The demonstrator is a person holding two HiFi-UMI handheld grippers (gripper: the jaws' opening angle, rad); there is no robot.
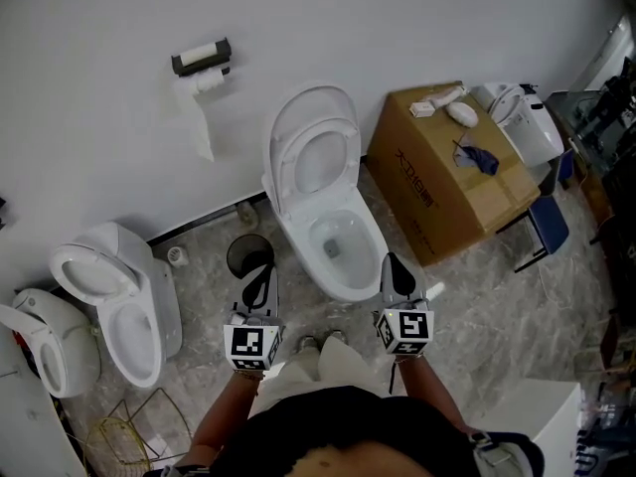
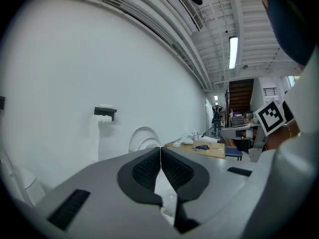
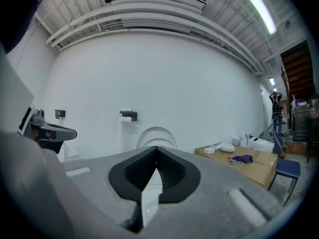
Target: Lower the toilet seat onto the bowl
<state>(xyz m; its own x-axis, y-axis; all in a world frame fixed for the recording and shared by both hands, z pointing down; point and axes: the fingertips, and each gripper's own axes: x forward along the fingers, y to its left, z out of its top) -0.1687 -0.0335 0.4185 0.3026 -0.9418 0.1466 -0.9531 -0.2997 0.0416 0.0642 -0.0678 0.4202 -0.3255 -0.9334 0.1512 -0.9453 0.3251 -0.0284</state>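
Note:
A white toilet stands against the wall ahead of me, its bowl point(image 1: 343, 251) open. The seat point(image 1: 320, 157) and the lid point(image 1: 310, 112) behind it are both raised upright against the wall. My left gripper point(image 1: 256, 281) is shut and empty, hovering over the floor left of the bowl's front. On the other side, level with the bowl's front right, my right gripper point(image 1: 397, 271) is also shut and holds nothing. In the left gripper view the raised lid point(image 2: 142, 136) shows beyond the shut left gripper point(image 2: 160, 151). The right gripper view has the lid point(image 3: 155, 133) just above the shut right gripper point(image 3: 156, 151).
A small black bin point(image 1: 248, 253) stands on the floor left of the toilet. A toilet-paper holder point(image 1: 202, 60) hangs on the wall. A cardboard box point(image 1: 452, 172) with small items sits right of the bowl. Two more toilets point(image 1: 119, 301) stand at the left, and a wire basket point(image 1: 129, 430).

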